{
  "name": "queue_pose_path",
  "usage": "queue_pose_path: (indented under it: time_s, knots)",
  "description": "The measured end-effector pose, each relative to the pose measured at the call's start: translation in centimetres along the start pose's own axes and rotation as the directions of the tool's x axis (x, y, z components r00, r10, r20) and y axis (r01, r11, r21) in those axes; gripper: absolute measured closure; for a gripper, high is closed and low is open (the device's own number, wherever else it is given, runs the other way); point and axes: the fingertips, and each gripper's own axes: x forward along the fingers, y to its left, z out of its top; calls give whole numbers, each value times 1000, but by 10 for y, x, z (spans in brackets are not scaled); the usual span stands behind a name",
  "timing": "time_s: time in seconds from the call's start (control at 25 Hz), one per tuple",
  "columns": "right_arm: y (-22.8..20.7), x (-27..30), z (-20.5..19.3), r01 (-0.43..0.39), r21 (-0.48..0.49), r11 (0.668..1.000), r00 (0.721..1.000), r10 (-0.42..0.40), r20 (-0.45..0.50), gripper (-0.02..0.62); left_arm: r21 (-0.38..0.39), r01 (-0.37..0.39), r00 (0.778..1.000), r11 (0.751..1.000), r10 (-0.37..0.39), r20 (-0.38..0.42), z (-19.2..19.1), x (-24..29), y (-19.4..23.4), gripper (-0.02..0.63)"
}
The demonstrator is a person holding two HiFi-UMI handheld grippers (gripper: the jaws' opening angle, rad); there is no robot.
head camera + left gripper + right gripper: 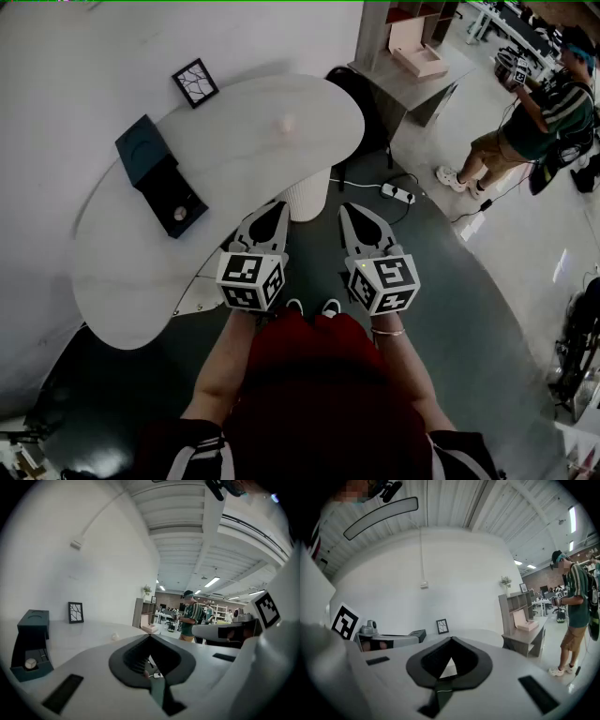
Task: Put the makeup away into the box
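Left gripper (277, 206) and right gripper (349, 209) are both closed and empty, while the small pale makeup piece (286, 123) on the table (234, 141), well apart from the box (155, 169), looks light, hard and roll-prone, best pinched across its middle.

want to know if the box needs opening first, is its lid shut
No, the dark blue box lies open on the white table, lid swung back, a small round item showing inside.

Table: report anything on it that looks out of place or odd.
Nothing looks spilled or damaged. One small pale makeup piece lies alone on the white table, well apart from the open dark box.
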Motion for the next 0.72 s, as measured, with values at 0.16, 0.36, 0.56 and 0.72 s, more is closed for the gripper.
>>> queue_pose_path:
  time_s: [0.16,0.36,0.56,0.72]
  knots:
    - [-12,-9,1,-2,2,1000,1000,2,-3,581,-13,-12,1000,1000,12,-3,-2,3,-12,584]
    - [-24,-15,3,-25,12,1000,1000,25,8,581,-16,-54,999,998,54,0,-2,7,-18,584]
    - [-27,-16,9,-60,11,998,998,60,30,580,-26,-76,997,997,76,6,3,10,-19,583]
    - [-25,-15,14,-80,11,997,996,79,45,580,-16,-100,995,995,100,0,7,12,-15,583]
